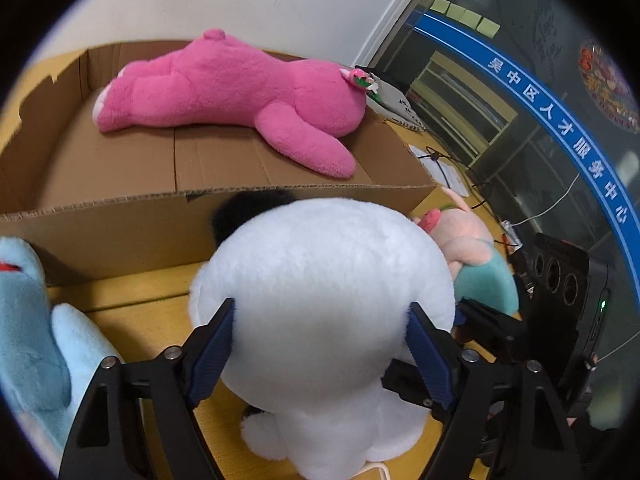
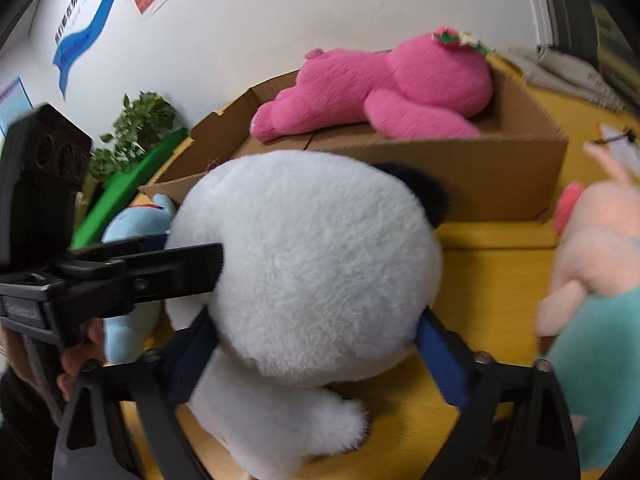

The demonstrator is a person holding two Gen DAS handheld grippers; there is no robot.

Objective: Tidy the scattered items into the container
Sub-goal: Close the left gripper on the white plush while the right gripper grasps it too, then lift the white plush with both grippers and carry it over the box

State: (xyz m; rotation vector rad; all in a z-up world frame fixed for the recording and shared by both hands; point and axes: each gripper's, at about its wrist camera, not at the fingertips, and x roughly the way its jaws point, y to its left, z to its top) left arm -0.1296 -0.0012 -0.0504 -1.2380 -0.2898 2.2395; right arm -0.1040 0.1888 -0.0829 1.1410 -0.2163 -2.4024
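Observation:
A large white plush with black ears [image 1: 324, 280] stands on the yellow table in front of the open cardboard box [image 1: 120, 232]. My left gripper [image 1: 322, 344] is shut on its head, blue pads pressed into both sides. My right gripper [image 2: 316, 344] is shut on the same white plush [image 2: 304, 248] near its neck. The left gripper's finger [image 2: 176, 268] also shows in the right wrist view, against the head's left side. A big pink plush bear [image 1: 240, 92] lies inside the box and also shows in the right wrist view [image 2: 384, 88].
A light blue plush [image 1: 36, 328] lies on the table at left. A pink and teal plush [image 1: 476, 256] lies at right. Papers and cables [image 1: 444, 168] lie beyond the box. A potted plant [image 2: 136, 132] and a green board stand by the wall.

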